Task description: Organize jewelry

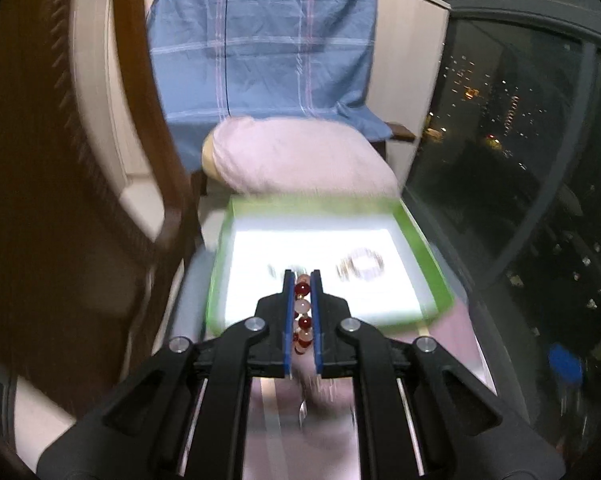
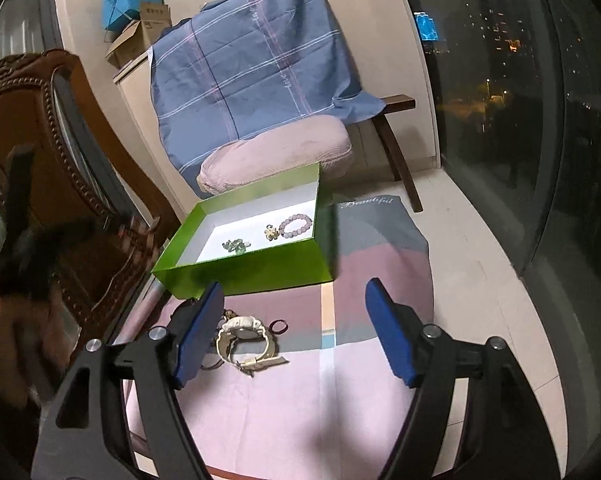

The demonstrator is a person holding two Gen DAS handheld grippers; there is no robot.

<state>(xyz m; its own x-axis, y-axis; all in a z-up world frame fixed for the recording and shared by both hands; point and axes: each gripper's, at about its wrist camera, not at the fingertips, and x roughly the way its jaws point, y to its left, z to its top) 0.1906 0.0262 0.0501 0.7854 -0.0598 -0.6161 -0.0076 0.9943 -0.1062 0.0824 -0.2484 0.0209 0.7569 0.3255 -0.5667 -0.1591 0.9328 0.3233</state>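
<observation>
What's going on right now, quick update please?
Left gripper shut on red-and-white bead bracelet, above green box. Right gripper open, empty, over cream watch on the cloth. Nothing blocking the box.

Cloth-covered surface (image 2: 284,412), green box (image 2: 256,270), cream watch (image 2: 246,340)

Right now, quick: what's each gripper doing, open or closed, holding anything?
Left gripper: closed on a red and pale pink bead bracelet, over the green box.
Right gripper: open, empty, above the cream wristwatch.
</observation>
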